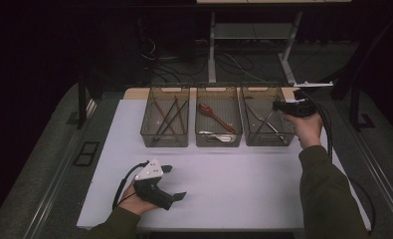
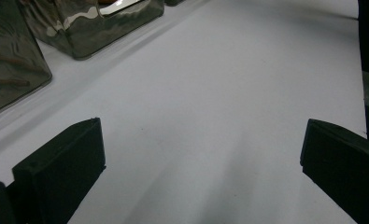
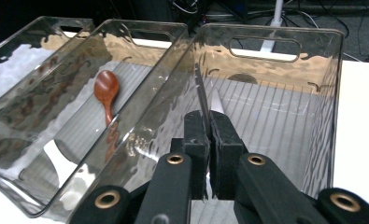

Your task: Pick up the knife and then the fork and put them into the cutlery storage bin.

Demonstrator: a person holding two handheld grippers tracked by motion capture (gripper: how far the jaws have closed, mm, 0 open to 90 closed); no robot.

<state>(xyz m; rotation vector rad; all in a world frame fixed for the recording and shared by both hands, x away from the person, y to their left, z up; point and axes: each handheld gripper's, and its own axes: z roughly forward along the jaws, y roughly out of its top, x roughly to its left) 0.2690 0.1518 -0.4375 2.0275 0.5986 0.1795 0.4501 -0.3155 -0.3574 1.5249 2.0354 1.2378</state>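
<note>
Sorting cutlery into bins, by the look of it: white counter (image 1: 224, 194) carries three clear plastic bins in a row, left bin (image 1: 165, 117) with dark sticks that look like chopsticks, middle bin (image 1: 218, 117) with a red-brown wooden spoon (image 3: 106, 91), right bin (image 1: 266, 115) with thin metal pieces, too small to name. Right tool (image 3: 209, 140) hovers over the right bin, jaws clenched on a table knife (image 3: 202, 95), thin metal blade edge-on, pinched low, tip pointing into the bin. Left tool (image 1: 175, 183) rests low on the counter near the front edge, jaws released and wide apart, nothing between them, well apart from the bins. Knife judged light, stiff, smooth and slippery; flat faces against the pads is the right hold, mid-length better than the end so it won't pivot. Likely to slide or swing if the grip loosens.
</note>
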